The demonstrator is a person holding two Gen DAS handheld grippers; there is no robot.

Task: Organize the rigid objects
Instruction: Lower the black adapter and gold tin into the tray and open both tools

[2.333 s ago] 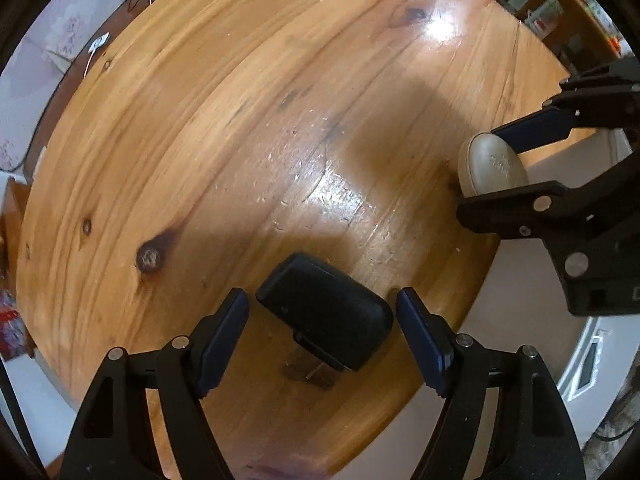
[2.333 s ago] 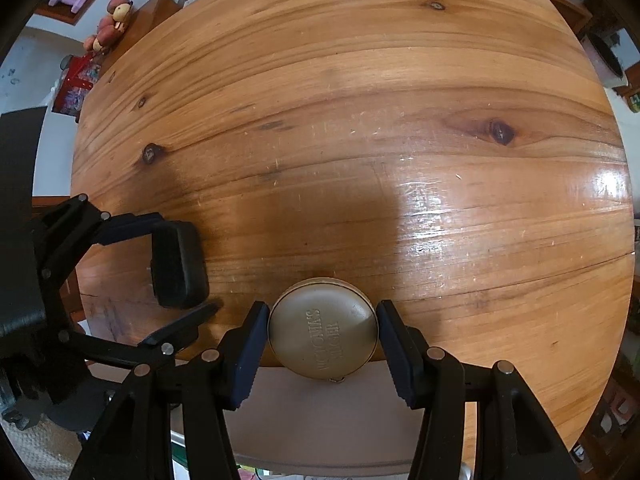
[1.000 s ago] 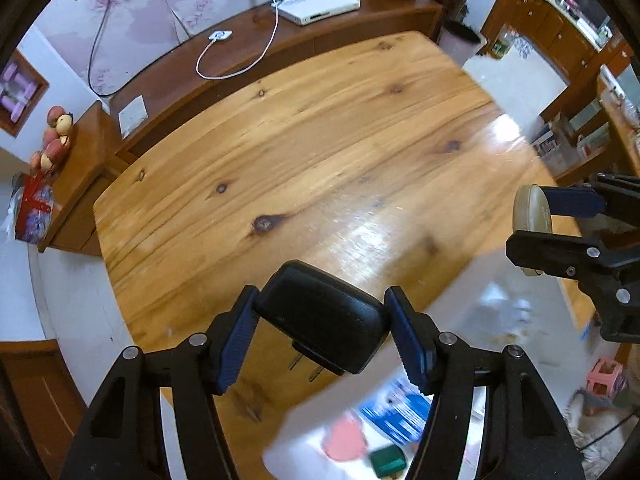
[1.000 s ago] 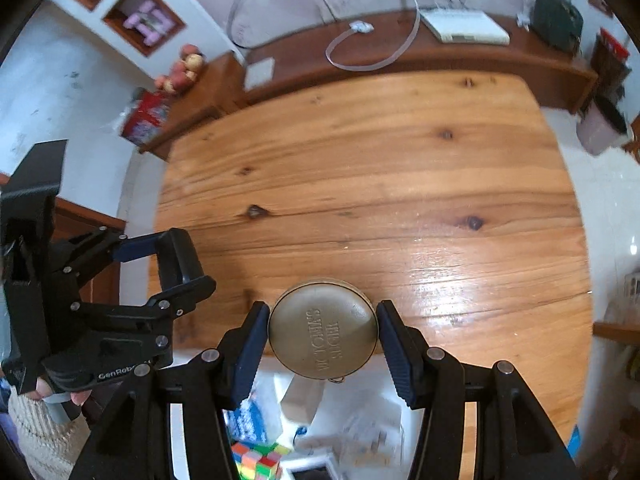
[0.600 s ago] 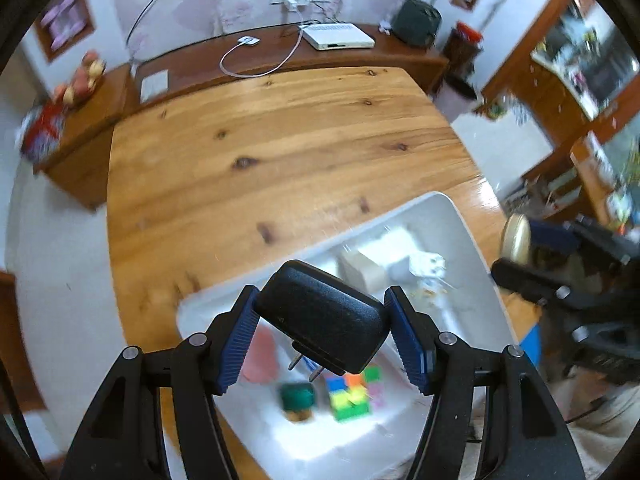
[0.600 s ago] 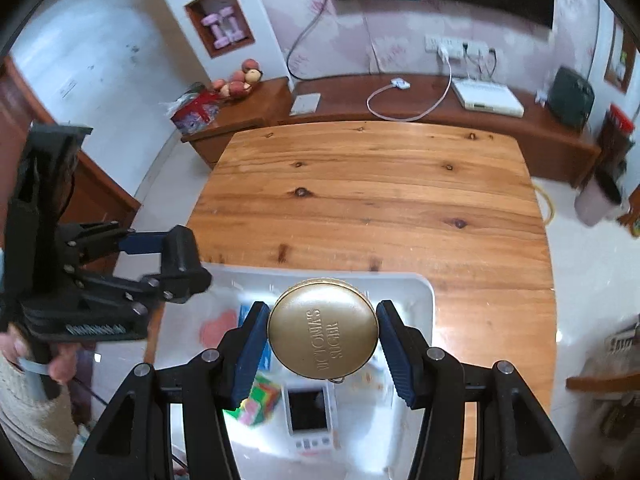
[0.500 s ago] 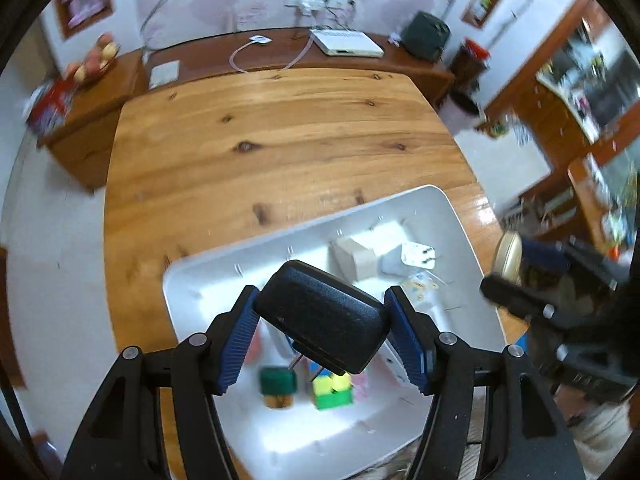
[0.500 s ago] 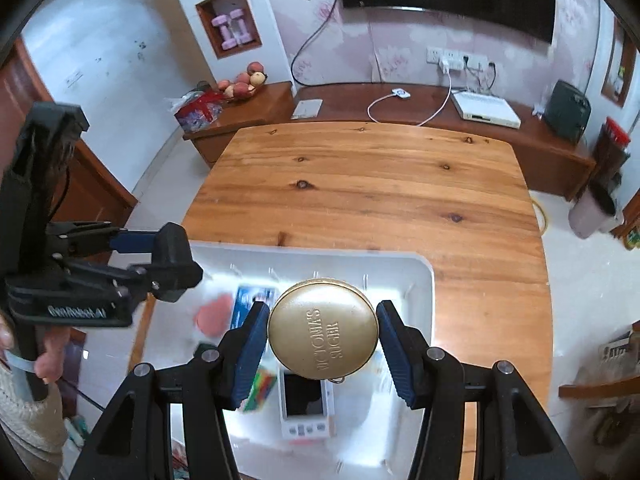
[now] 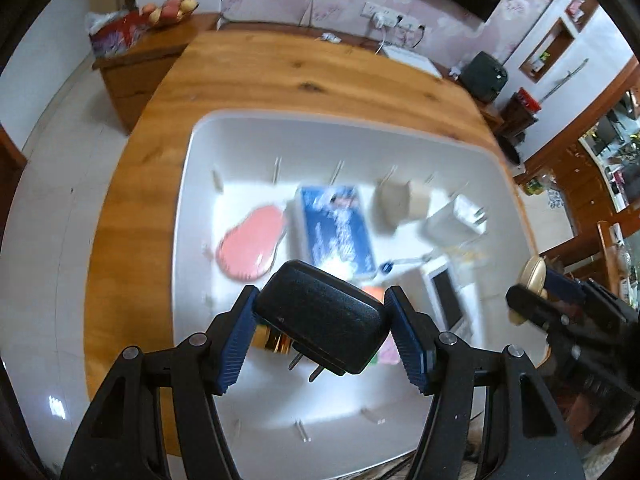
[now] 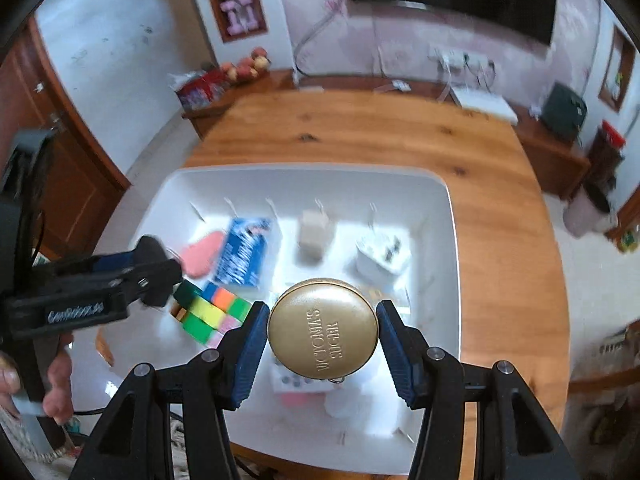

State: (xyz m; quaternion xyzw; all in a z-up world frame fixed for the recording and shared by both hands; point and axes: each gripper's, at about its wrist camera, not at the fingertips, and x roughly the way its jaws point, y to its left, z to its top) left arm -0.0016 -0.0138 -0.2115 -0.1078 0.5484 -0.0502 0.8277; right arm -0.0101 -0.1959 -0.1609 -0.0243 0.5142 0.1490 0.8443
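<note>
Black plug adapter clamped in left gripper, gold round tin clamped in right gripper; both above white bin w/ misc items, on wooden table.

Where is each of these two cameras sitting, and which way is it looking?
Left wrist: on the left gripper, looking down past the black charger into the white bin.
Right wrist: on the right gripper, looking down past the gold tin; a hand shows.
Shared: bin, blue box, wooden table, each other's gripper.
</note>
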